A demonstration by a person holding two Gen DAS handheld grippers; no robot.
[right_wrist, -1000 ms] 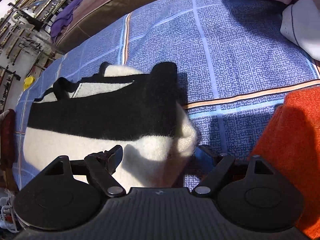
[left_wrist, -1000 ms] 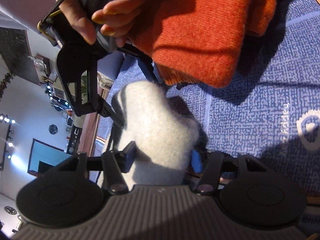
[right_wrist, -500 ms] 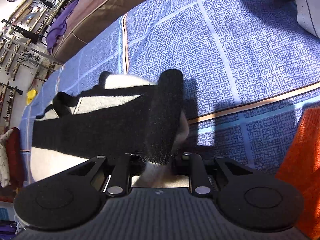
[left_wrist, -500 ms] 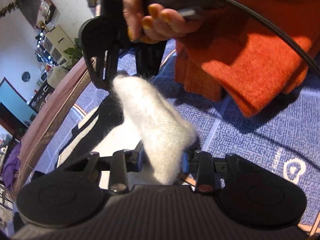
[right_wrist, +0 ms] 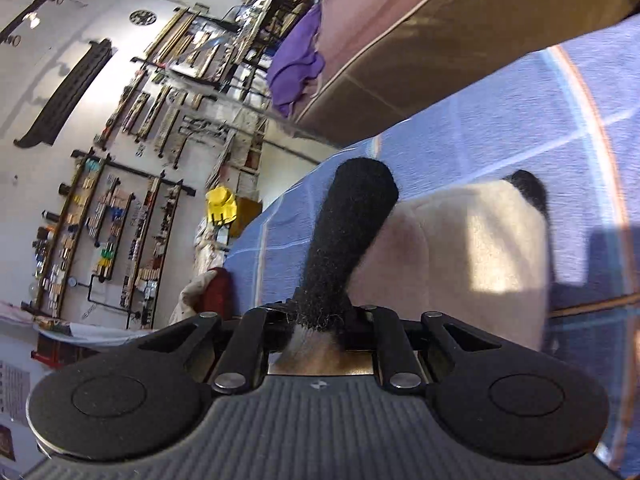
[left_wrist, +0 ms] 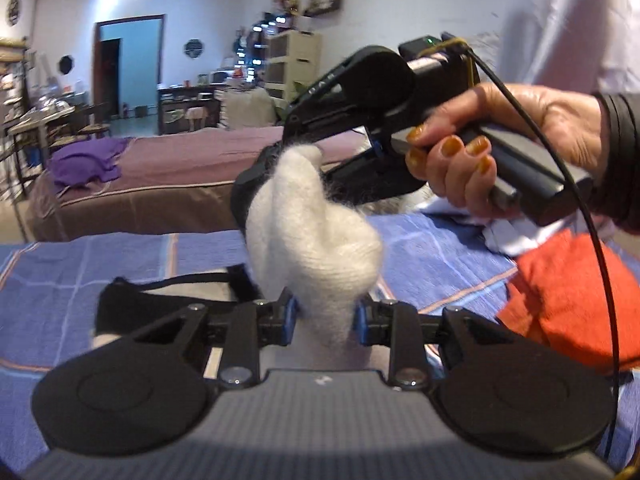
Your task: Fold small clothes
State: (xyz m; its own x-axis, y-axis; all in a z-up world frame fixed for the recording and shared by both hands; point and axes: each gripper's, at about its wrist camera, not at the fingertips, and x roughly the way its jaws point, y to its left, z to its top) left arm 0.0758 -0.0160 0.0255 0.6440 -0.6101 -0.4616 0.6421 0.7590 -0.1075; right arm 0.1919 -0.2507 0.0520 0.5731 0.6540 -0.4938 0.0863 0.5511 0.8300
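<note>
Both hand-held grippers lift a black-and-white knit off the bed, its fold barely begun.

The left hand-held gripper (left_wrist: 325, 316) has just closed on a bunched white edge of the knitted garment (left_wrist: 312, 236); the right hand-held gripper (right_wrist: 320, 320) has just closed on its black trim. The rest trails on the blue bedspread (left_wrist: 120, 256). An orange sweater (left_wrist: 568, 292) lies alongside, apparently folded.

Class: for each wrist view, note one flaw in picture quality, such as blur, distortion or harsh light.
Left wrist: fisheye bends the bedspread edge; room behind is soft. Right wrist: motion blur smears the bedspread stripes; a hard sunlit patch and shadow fall on the white garment.
</note>
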